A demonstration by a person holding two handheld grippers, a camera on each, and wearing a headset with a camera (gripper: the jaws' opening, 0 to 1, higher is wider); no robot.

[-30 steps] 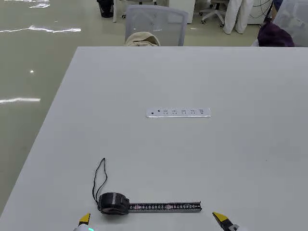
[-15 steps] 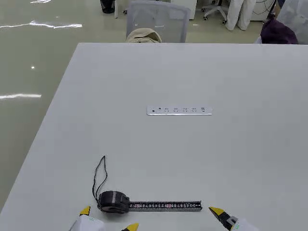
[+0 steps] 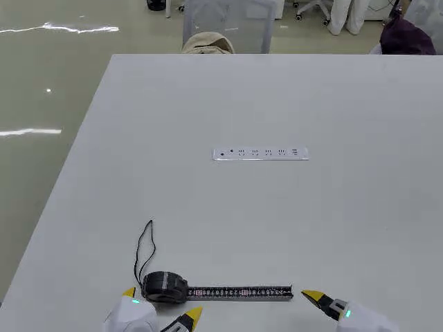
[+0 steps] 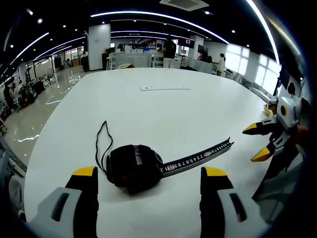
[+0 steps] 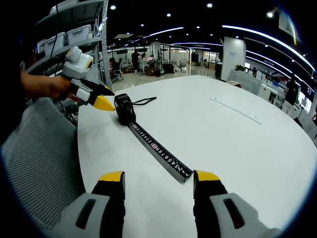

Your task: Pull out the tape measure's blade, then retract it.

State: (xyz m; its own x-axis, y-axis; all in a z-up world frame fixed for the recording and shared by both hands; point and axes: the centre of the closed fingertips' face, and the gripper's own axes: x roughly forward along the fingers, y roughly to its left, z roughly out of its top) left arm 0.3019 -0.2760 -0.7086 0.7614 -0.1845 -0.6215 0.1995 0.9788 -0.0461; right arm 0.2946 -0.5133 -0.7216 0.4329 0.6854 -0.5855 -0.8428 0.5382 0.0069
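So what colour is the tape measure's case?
The case is black, clearest in the left gripper view.

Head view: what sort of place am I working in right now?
Probably an open-plan office or lab: a big white table with a power strip on it, a mesh office chair at its far edge, and glossy floor beyond.

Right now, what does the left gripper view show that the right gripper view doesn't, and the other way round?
Left gripper view: the right gripper, its yellow-tipped jaws open. Right gripper view: the left gripper held in a hand, a grey mesh chair back and metal shelving with bins. Both: the black round tape measure case, its extended numbered blade, the black cord loop, the white power strip and the white table.
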